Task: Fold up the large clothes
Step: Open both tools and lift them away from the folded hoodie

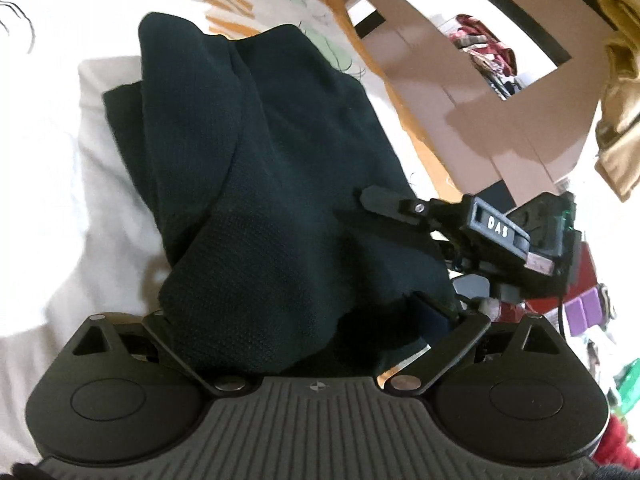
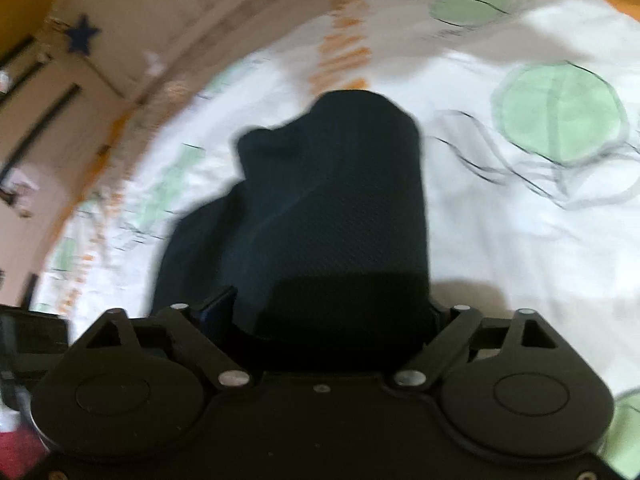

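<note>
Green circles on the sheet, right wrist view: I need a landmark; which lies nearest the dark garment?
The large green circle right of the dark garment; the smaller one lies far up, another at the bottom corner.

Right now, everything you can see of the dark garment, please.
The dark garment is black or very dark green-blue with a fine textured knit look. It lies bunched in thick overlapping folds on the white printed sheet. Its near end sits between the fingers of the left gripper, and in the right wrist view between those of the right gripper. Both sets of jaws stand wide; whether the pads press the cloth is hidden.
</note>
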Demonstrator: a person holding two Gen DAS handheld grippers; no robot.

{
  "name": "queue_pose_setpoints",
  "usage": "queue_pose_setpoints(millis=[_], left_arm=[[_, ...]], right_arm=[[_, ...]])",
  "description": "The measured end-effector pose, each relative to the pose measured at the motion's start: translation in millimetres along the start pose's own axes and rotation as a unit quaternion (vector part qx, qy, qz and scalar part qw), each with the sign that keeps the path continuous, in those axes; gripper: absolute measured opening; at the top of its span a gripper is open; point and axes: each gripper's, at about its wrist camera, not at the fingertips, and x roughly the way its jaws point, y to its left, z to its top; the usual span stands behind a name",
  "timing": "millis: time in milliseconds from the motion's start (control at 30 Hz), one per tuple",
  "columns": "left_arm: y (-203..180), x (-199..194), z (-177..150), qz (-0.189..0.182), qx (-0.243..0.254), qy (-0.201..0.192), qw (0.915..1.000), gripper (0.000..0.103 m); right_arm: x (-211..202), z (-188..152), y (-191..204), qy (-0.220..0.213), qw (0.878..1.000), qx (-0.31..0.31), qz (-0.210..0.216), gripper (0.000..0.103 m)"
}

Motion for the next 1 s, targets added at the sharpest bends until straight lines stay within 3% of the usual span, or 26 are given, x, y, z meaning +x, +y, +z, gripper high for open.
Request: queue_pose_setpoints(millis=[133, 267, 400, 533, 833, 900, 1000], left_arm=[[0.9, -21.7, -8.9, 0.015, 0.003, -0.024, 0.9996, 0.098], [-24.8, -51.0, -20.8, 0.088, 0.066, -0.069, 0.9915, 0.098], [-58.4, -73.8, -32.6, 0.169, 0.135, -0.099, 0.9714, 0.098], [-90.8, -88.1, -41.0, 0.224, 0.167, -0.132, 0.9511, 0.098], [-146.6, -95.1, -63.0, 0.329, 0.219, -0.156, 0.9055, 0.098], [-150.3, -95.2, -66.7, 0.335, 0.221, -0.154, 0.9030, 0.098], [-151.4, -99.9, -75.8, 0.331, 0.214, -0.148, 0.9071, 0.098]], right_arm=[[1.6, -7.1, -0.9, -0.015, 1.000, 0.016, 0.007, 0.099], [-19.5, -6.4, 18.3, -0.048, 0.998, -0.020, -0.035, 0.099], [-56.2, -16.1, 42.6, -0.115, 0.989, -0.046, -0.081, 0.103], [-86.5, -29.8, 62.9, -0.164, 0.979, -0.026, -0.117, 0.103], [-120.6, -68.1, 93.5, -0.196, 0.971, 0.010, -0.136, 0.103], [-125.7, -76.9, 100.7, -0.198, 0.971, 0.011, -0.134, 0.103], [-128.4, -87.6, 112.9, -0.195, 0.970, -0.001, -0.144, 0.103]])
